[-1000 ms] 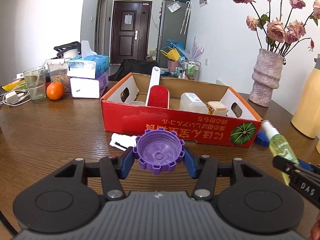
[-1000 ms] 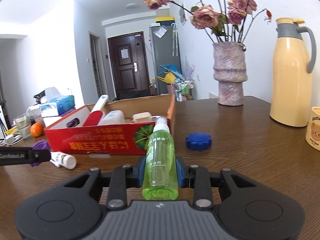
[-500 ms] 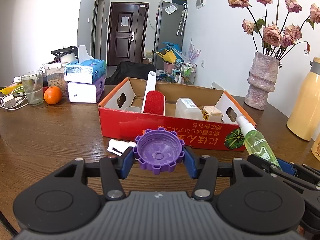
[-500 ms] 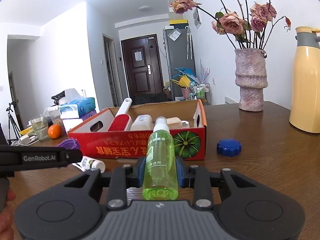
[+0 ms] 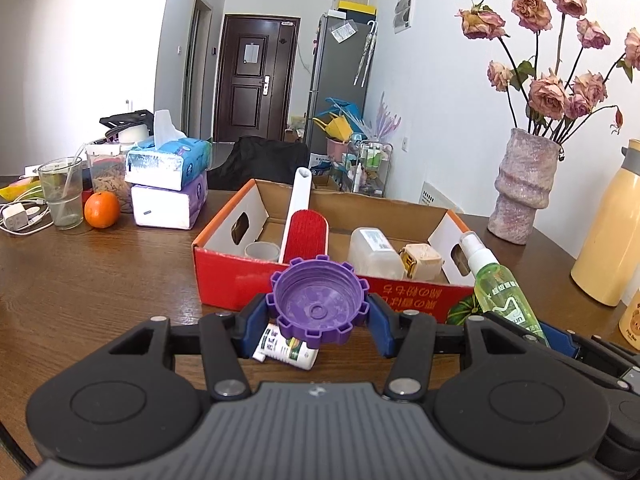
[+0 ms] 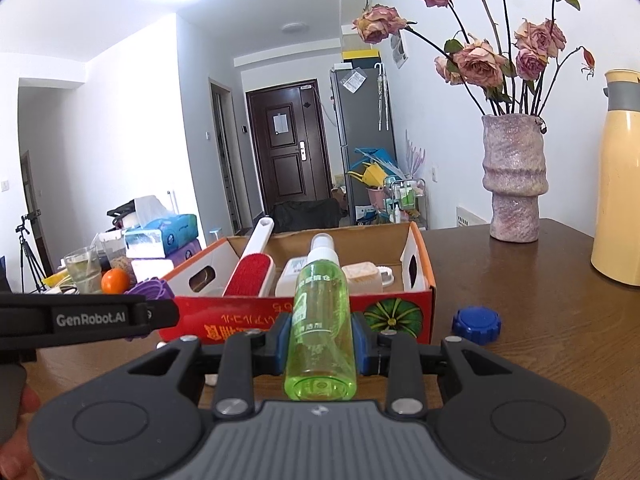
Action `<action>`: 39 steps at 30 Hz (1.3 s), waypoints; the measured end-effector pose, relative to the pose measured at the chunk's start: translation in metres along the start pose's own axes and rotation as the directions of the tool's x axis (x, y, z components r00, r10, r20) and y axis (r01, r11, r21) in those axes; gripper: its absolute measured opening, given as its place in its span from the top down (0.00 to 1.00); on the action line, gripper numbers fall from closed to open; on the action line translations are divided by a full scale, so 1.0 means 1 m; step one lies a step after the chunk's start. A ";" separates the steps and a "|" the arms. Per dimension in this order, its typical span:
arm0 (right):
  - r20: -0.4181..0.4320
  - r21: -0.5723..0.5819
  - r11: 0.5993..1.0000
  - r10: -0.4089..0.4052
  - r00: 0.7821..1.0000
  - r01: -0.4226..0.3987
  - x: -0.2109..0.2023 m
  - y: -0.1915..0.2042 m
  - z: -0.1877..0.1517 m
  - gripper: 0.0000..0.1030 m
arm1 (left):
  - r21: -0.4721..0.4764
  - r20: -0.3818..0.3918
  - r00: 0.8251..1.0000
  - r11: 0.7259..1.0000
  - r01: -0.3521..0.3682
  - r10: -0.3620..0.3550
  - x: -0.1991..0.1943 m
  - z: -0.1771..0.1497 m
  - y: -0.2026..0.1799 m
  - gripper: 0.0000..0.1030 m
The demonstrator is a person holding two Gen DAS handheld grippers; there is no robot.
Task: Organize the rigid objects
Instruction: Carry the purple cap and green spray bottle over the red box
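**Both grippers loaded, heading for the box**

Left wrist: left gripper (image 5: 318, 316) is clamping a purple notched cap (image 5: 318, 306) across its rim, hollow side facing the camera. The red cardboard box (image 5: 240, 276) is sitting at 12 o'clock, just beyond. A small white bottle (image 5: 286, 350) is lying on the table under the cap. The cap looks light and stiff; the notches are giving the pads purchase.

Right wrist: right gripper (image 6: 320, 342) is squeezing a green spray bottle (image 6: 320, 320) mid-body, nozzle pointing at 12 toward the box. Smooth plastic, probably slippery; mid-body looks like the right hold. A blue cap (image 6: 476, 320) is lying at 2 o'clock.
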State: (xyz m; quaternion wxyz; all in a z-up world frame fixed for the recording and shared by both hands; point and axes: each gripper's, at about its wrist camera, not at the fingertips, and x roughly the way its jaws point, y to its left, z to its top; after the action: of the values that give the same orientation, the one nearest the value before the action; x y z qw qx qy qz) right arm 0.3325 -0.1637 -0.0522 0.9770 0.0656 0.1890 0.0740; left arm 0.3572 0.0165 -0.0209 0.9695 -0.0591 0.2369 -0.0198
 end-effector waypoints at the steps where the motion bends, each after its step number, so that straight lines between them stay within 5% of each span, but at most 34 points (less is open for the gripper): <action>1: 0.001 0.001 1.000 -0.001 1.000 0.001 0.001 0.000 0.001 0.71 | -0.001 0.000 1.000 1.000 0.000 0.000 0.001 0.001 0.000 0.48; 39: 0.042 0.015 1.000 0.002 0.999 -0.002 0.075 -0.012 0.043 0.71 | -0.058 0.016 1.000 0.998 -0.026 0.027 0.079 0.046 0.002 0.48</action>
State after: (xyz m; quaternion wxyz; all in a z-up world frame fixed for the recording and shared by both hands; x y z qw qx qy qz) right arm 0.4192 -0.1665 -0.0419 0.9802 0.0746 0.1687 0.0720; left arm 0.4488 0.0179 -0.0166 0.9695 -0.0840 0.2301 0.0006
